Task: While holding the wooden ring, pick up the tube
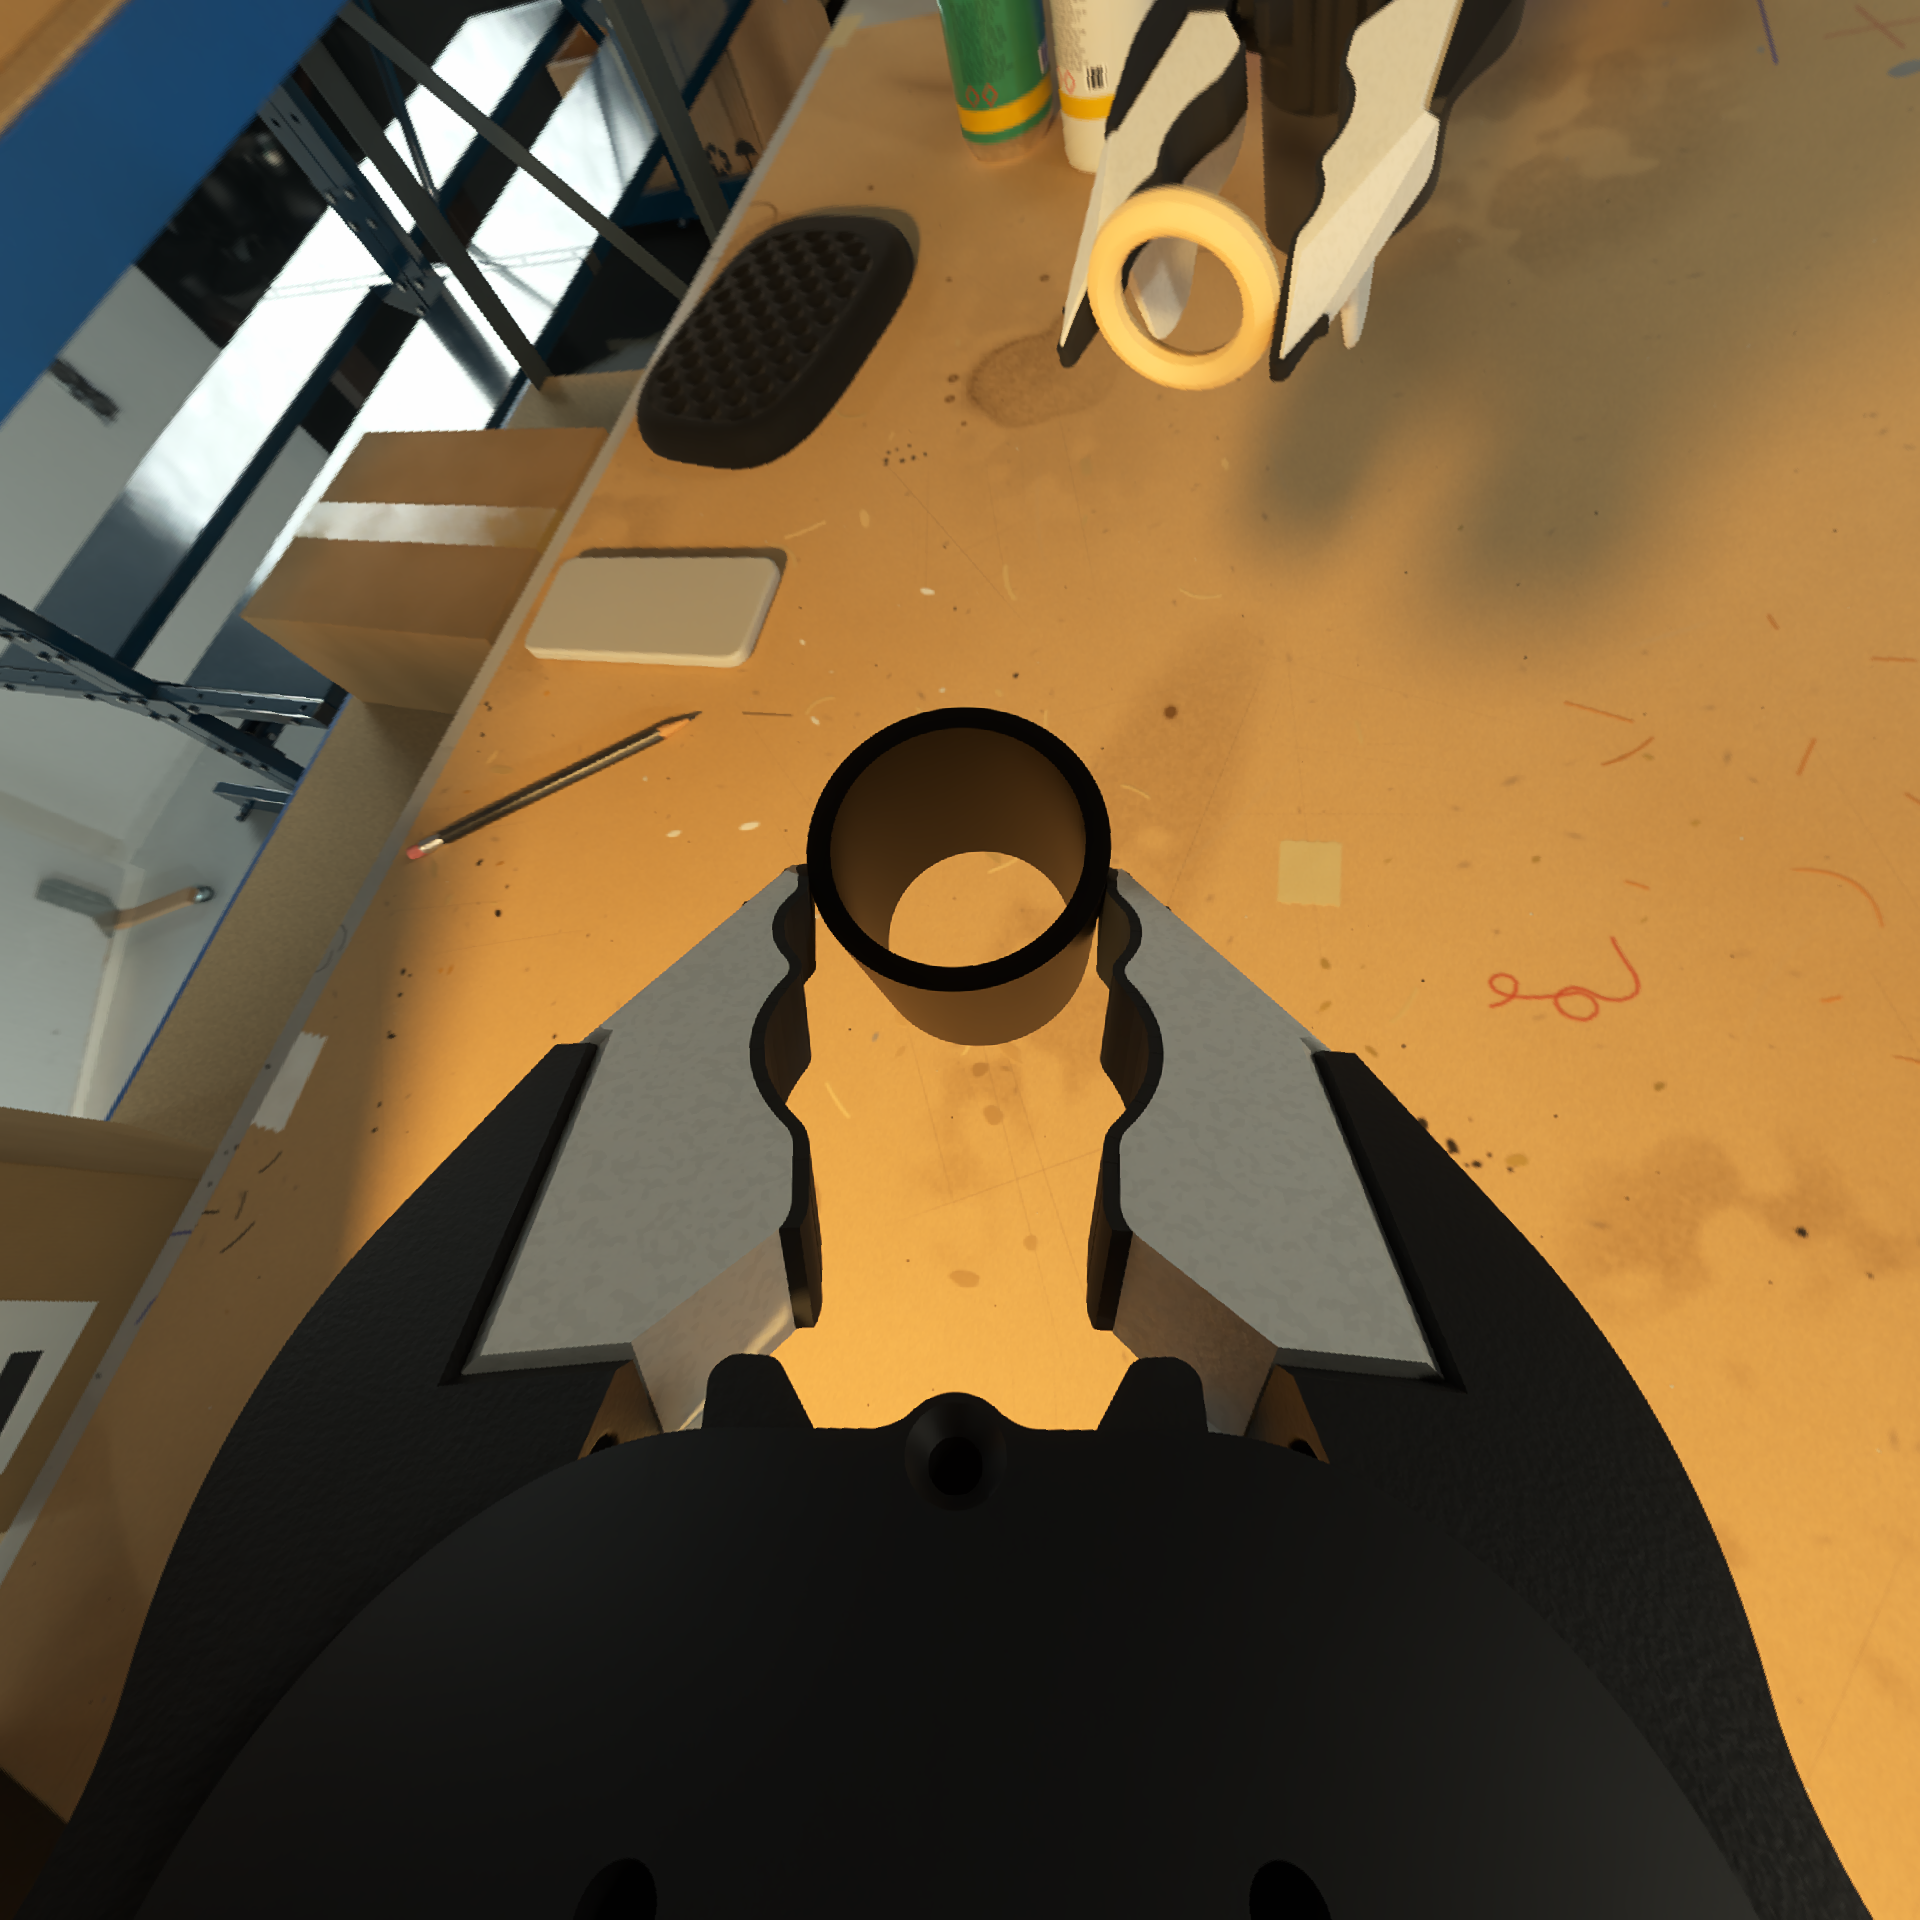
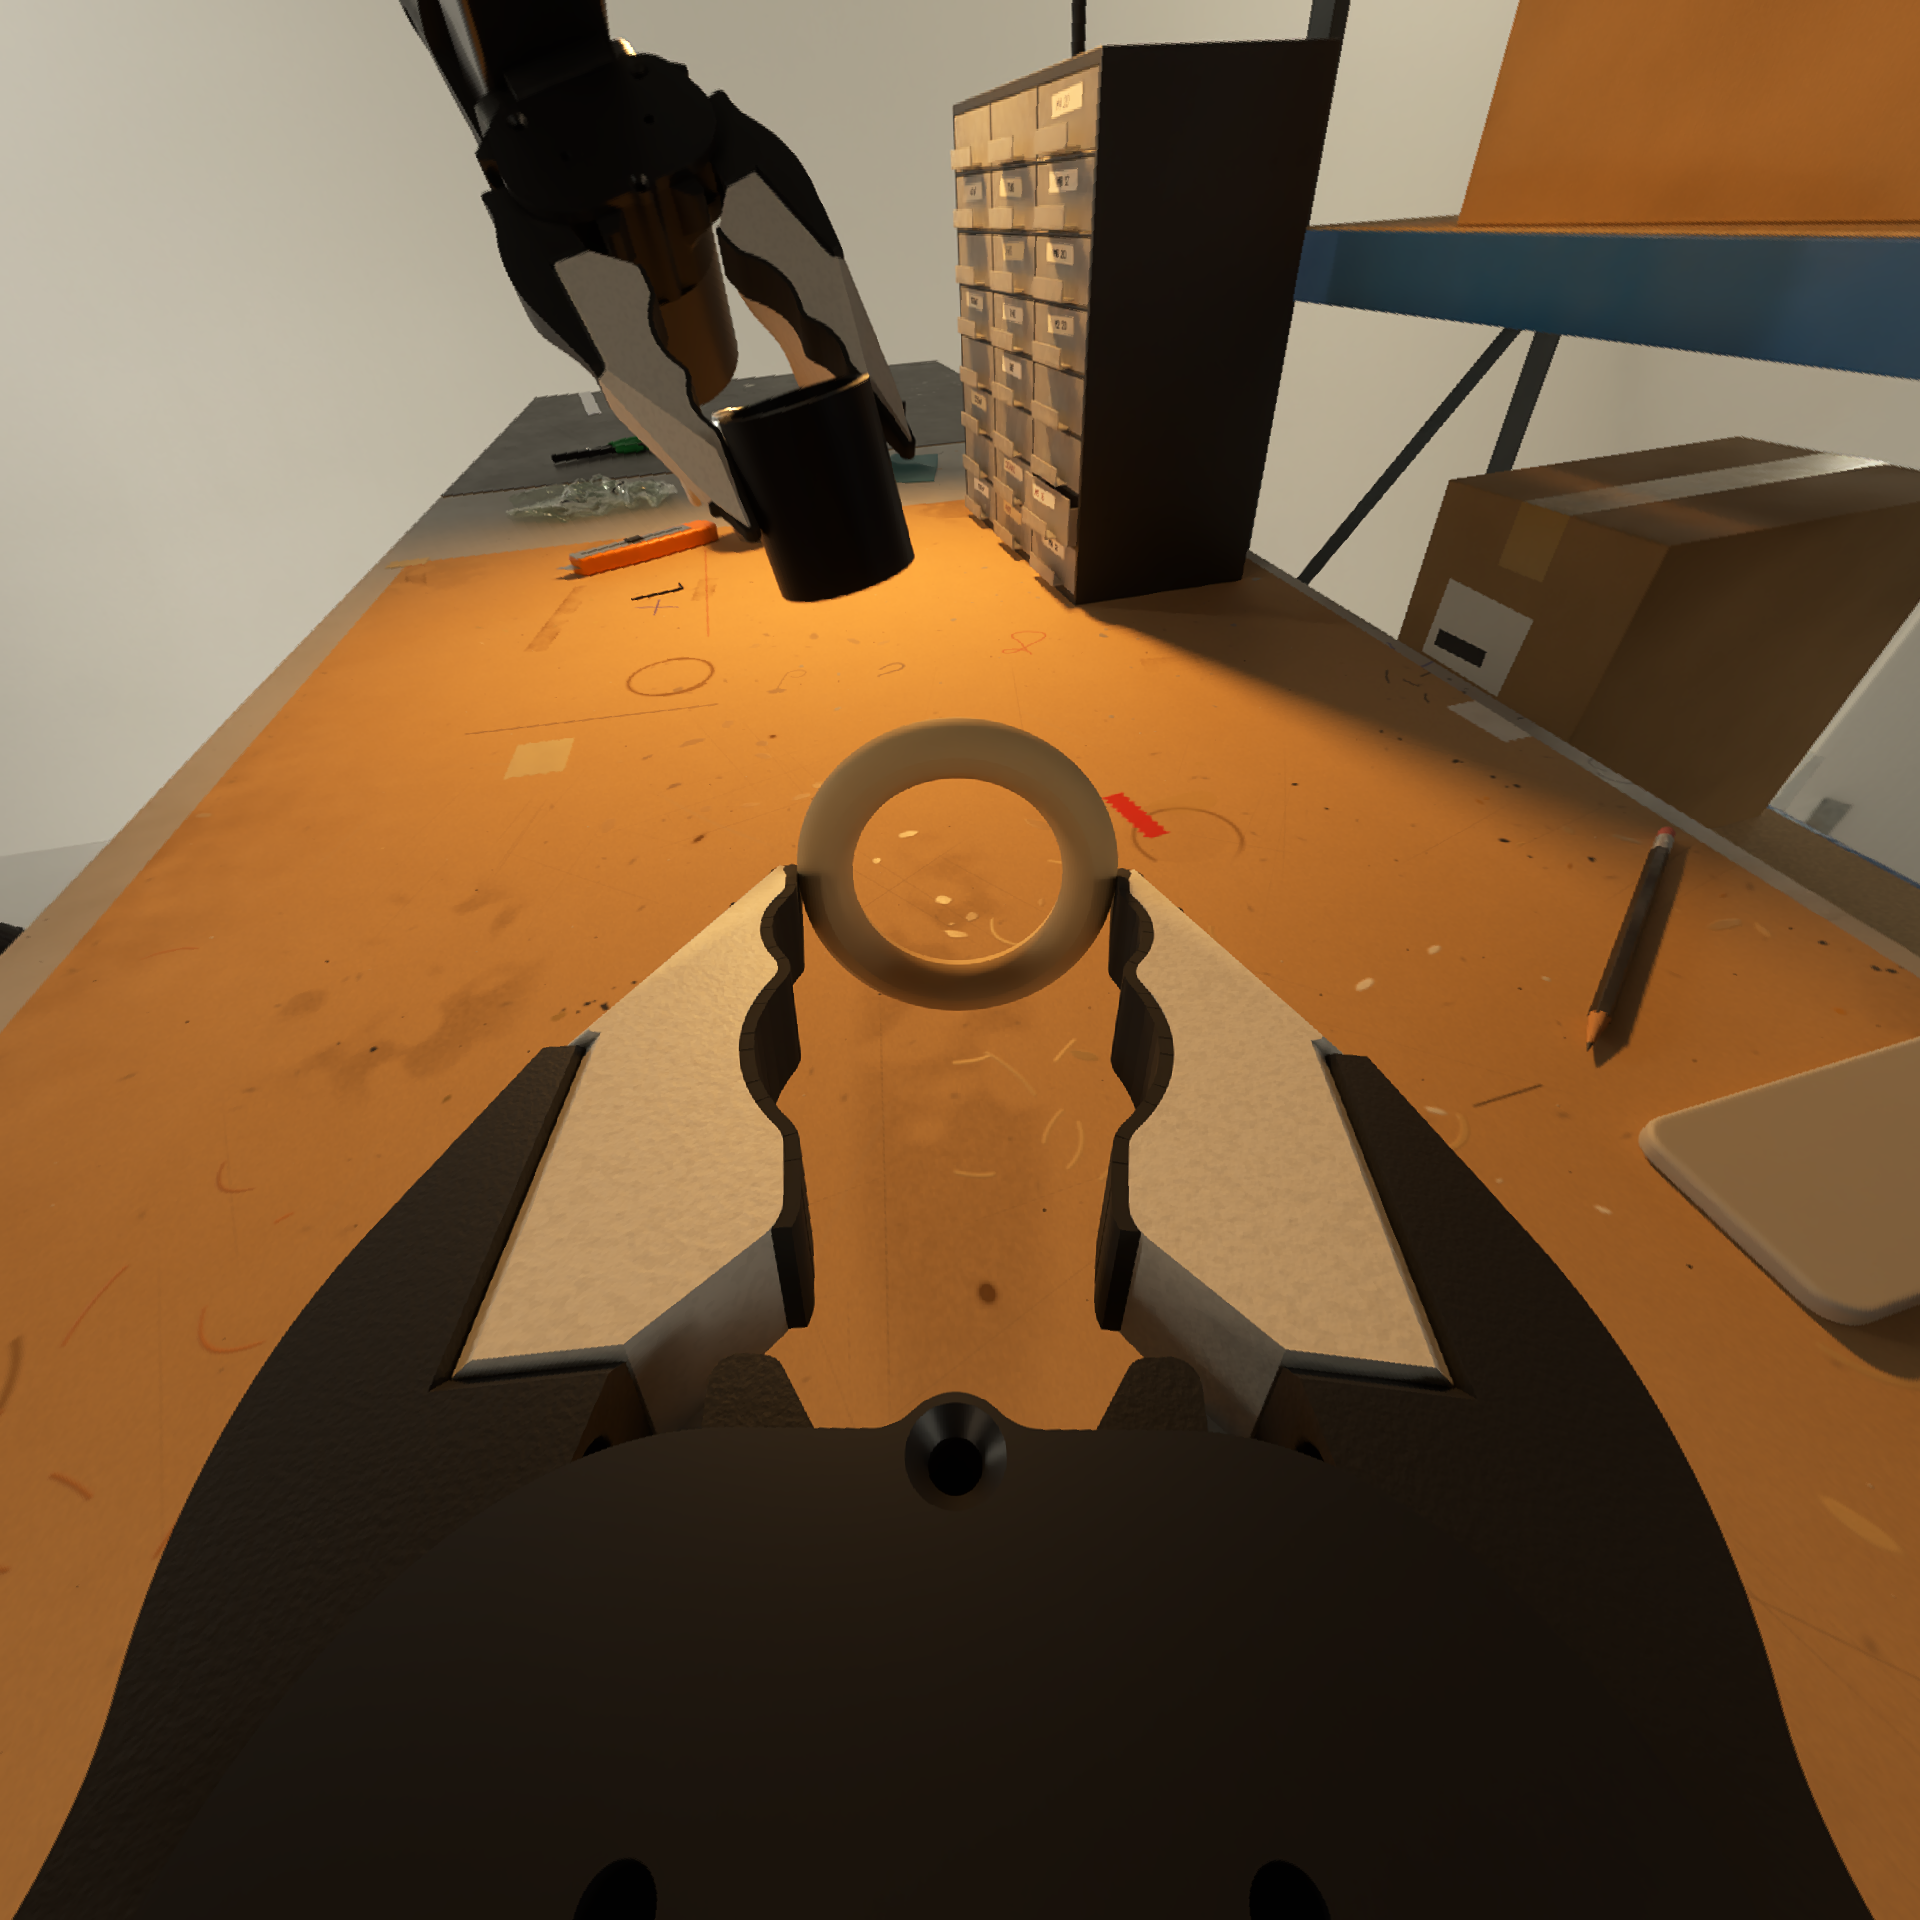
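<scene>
My left gripper (image 1: 956,894) is shut on a short black tube (image 1: 961,997), held at the fingertips above the wooden table (image 1: 1351,1351), its open end facing the camera. My right gripper (image 2: 956,883) is shut on a pale wooden ring (image 2: 956,748), also held above the table. The right gripper with the ring (image 1: 1184,364) shows at the top of the left wrist view. The left gripper with the tube (image 2: 821,488) shows at the upper left of the right wrist view, lifted off the table.
A black dimpled pad (image 1: 774,332), a beige slab (image 1: 655,608), a pencil (image 1: 551,784) and two bottles (image 1: 997,73) lie near the table's edge. A drawer cabinet (image 2: 1101,312), a cardboard box (image 2: 1662,592) and an orange cutter (image 2: 644,545) stand farther off.
</scene>
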### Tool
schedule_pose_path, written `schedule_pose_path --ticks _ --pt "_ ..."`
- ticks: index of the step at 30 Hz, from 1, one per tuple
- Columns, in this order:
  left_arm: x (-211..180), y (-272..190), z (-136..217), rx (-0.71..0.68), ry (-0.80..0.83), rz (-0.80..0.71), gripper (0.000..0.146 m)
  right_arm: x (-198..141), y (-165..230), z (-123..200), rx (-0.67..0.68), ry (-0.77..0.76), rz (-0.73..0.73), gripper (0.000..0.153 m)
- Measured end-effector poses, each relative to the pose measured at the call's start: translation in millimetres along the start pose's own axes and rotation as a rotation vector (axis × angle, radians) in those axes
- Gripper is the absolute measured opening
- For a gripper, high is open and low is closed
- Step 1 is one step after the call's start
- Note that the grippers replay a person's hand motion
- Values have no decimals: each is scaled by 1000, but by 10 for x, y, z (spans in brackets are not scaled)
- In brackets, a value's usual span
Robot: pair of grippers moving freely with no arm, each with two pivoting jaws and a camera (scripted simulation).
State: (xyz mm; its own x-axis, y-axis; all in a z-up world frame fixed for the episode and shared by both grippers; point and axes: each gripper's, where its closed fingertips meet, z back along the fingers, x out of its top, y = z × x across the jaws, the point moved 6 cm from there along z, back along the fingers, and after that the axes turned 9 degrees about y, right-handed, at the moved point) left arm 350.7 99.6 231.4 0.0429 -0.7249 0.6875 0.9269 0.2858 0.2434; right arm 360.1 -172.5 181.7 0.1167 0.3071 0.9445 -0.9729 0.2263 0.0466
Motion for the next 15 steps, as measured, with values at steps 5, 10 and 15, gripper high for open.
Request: schedule_pose_path --ticks 5,10,15 --pt "-25 -18 -99 -27 7 -7 55 -25 -14 -20 15 -3 -15 59" --pt "-44 -3 -132 -36 14 -1 55 -64 -29 -60 27 14 -28 59" --pt "-98 -7 -175 -58 25 9 55 -101 -49 -84 39 22 -47 59"
